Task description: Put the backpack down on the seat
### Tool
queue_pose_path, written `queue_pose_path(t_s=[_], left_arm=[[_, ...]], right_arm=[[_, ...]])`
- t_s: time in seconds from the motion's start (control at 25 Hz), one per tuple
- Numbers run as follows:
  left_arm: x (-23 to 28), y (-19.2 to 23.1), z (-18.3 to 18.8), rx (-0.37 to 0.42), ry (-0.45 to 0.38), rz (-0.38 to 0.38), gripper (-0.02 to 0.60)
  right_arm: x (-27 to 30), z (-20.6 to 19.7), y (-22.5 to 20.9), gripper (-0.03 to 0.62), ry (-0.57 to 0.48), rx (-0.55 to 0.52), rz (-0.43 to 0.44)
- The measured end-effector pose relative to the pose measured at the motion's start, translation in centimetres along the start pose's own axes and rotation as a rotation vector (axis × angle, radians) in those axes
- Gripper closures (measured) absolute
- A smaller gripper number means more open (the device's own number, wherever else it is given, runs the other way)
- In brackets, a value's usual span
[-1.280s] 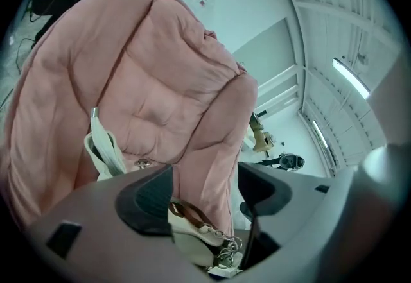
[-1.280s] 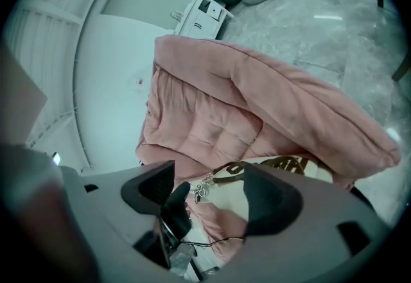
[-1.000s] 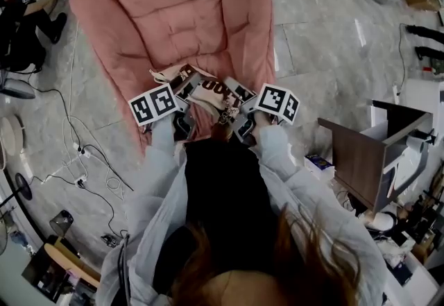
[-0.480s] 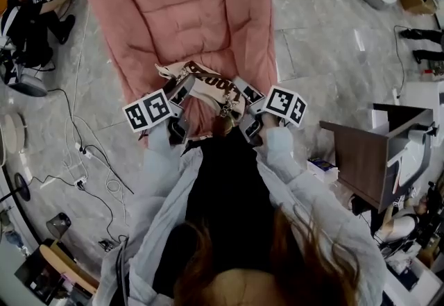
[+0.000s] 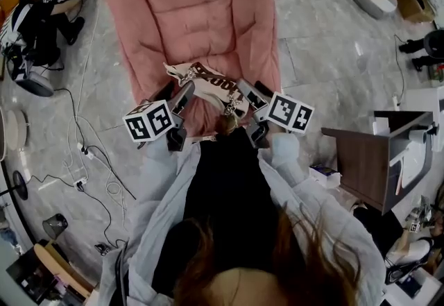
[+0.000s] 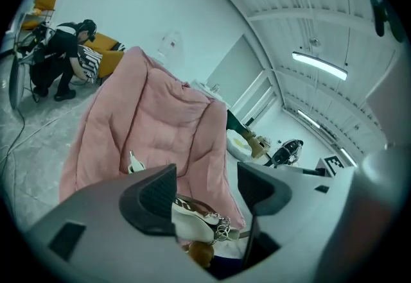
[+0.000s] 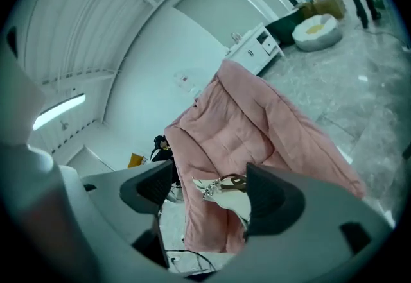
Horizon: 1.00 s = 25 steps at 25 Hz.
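Facing a broad pink quilted padded seat (image 5: pixel 201 13). Carrying a small cream-and-brown fabric backpack (image 5: pixel 208 86) above its front half, propped between both tools. Probably near the end: already over the cushion, though impossible to tell whether resting on it. Likely left to do: lower fully, then draw away. Pinching nothing with the left hand-held gripper (image 6: pixel 204 180), spread wide, cream fabric beside one jaw only; likewise with the right hand-held gripper (image 7: pixel 209 182).

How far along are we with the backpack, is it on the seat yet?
Done: the backpack is over the front edge of the pink seat. In hand: it sits between the left gripper and right gripper, each with jaws apart and one jaw against the bag. Left: lower it onto the cushion and draw both grippers clear; it does not look set down yet.
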<state>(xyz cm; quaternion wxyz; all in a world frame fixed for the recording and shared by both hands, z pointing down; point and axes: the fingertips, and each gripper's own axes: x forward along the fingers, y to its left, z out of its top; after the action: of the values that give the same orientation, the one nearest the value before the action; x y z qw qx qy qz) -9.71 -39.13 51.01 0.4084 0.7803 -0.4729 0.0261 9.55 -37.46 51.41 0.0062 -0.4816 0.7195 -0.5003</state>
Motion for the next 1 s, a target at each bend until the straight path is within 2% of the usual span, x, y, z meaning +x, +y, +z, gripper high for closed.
queue_pose_path(t_s=[0.12, 0.2, 0.36, 0.52, 0.64, 0.76, 1.0], left_arm=[[-1.9, 0.7, 0.2, 0.044, -0.034, 0.023, 0.274], [-3.0, 1.3, 0.1, 0.077, -0.060, 0.064, 0.325], [-5.3, 2.4, 0.4, 0.185, -0.133, 0.162, 0.456], [-7.7, 2.4, 0.7, 0.291, -0.190, 0.199, 0.510], [-8.7, 2.0, 0.5, 0.292, -0.215, 0.186, 0.533], [-9.1, 1.6, 0.2, 0.277, -0.231, 0.166, 0.553], [-9.2, 2.3, -0.4, 0.269, -0.230, 0.176, 0.563]], right_arm=[[-0.5, -0.1, 1.4, 0.233, -0.017, -0.129, -0.004], [-0.8, -0.1, 1.7, 0.264, -0.031, -0.190, -0.015], [-1.7, -0.2, 1.7, 0.379, -0.061, -0.320, -0.058], [-2.7, -0.6, 2.0, 0.480, -0.077, -0.430, -0.071], [-3.8, -0.3, 2.0, 0.580, -0.099, -0.469, -0.050], [-4.4, -0.2, 2.3, 0.585, -0.120, -0.499, -0.012], [-4.3, -1.7, 1.6, 0.585, -0.089, -0.621, -0.041]])
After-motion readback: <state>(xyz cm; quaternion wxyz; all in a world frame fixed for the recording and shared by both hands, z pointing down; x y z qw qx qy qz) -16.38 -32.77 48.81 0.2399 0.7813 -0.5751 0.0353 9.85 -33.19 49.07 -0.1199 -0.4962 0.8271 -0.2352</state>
